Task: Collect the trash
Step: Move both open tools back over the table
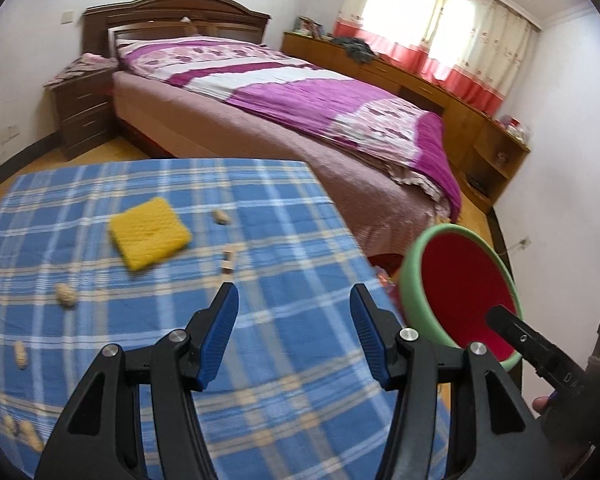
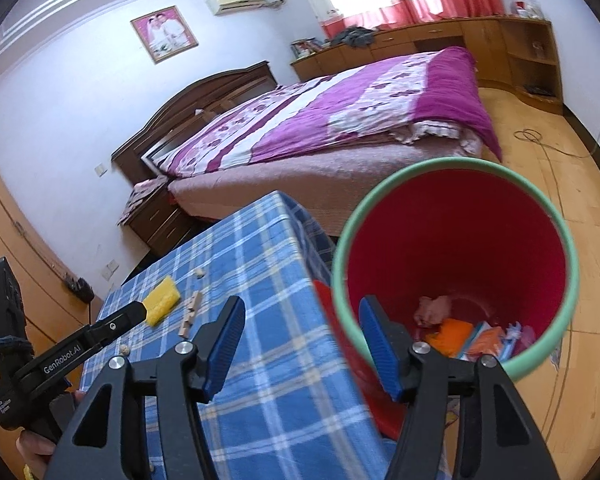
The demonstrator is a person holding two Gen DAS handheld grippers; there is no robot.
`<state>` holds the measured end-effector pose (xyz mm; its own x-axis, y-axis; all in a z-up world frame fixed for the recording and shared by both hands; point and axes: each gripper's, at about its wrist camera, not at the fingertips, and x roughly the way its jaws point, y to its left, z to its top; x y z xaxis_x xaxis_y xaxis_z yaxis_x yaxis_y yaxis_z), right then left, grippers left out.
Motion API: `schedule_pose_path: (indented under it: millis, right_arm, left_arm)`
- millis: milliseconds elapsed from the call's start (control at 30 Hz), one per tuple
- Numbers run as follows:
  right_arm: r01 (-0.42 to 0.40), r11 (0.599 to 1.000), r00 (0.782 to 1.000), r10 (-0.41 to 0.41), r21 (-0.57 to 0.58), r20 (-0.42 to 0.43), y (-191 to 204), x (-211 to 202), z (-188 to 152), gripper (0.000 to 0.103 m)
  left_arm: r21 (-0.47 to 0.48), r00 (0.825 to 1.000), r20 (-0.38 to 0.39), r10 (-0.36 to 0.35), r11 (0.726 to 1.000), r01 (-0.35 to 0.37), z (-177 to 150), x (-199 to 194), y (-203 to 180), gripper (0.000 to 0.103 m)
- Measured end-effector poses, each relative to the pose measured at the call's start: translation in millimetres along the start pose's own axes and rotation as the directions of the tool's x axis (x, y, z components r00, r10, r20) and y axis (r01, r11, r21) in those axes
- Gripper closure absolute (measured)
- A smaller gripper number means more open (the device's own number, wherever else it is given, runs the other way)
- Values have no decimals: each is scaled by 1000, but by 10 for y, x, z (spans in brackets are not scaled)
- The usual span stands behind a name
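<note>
Left gripper (image 1: 294,336) hovers over the bench (image 1: 260,208), fingers parted, nothing between them. Right gripper (image 2: 302,344) hangs at the bench's right edge, fingers spread and empty, beside the red bin (image 2: 456,256) with wrappers in its bottom. On the checked cloth: a yellow sponge (image 1: 150,233), peanut shells (image 1: 65,295) scattered left and far, a small wooden piece (image 1: 227,261) just right of the sponge

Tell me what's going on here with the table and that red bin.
A person holds two grippers over a table with a blue plaid cloth. The left gripper is open and empty above scattered peanuts, a yellow sponge and a small wooden piece. The right gripper, open and empty, sits by the red bin, which already holds wrappers.
</note>
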<state>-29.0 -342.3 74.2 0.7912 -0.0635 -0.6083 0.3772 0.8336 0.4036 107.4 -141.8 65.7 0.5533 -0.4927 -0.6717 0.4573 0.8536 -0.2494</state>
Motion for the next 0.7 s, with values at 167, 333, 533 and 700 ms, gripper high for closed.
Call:
schedule_pose_path:
  millis: [167,333,533,700]
  right_arm:
    - [-13,999,1000,12,-34,-23,228,140,2,38]
    - [-22,998,998,19,-59,-53,434,331,4,37]
    - [-31,996,996,24,-80,-86,611,565,16,37]
    - [-37,995,993,27,-88,-114,737,775,17,37]
  left_arm:
    - [-28,998,6,55,998,-54,61,-19,334,45]
    - [-59,995,1,101,993,-101,131,19,635,45]
    - [-79,988,-15,152,985,-153,219,137,969,45]
    - [-100,984,-38,175,979,-178,270,272,1177,37]
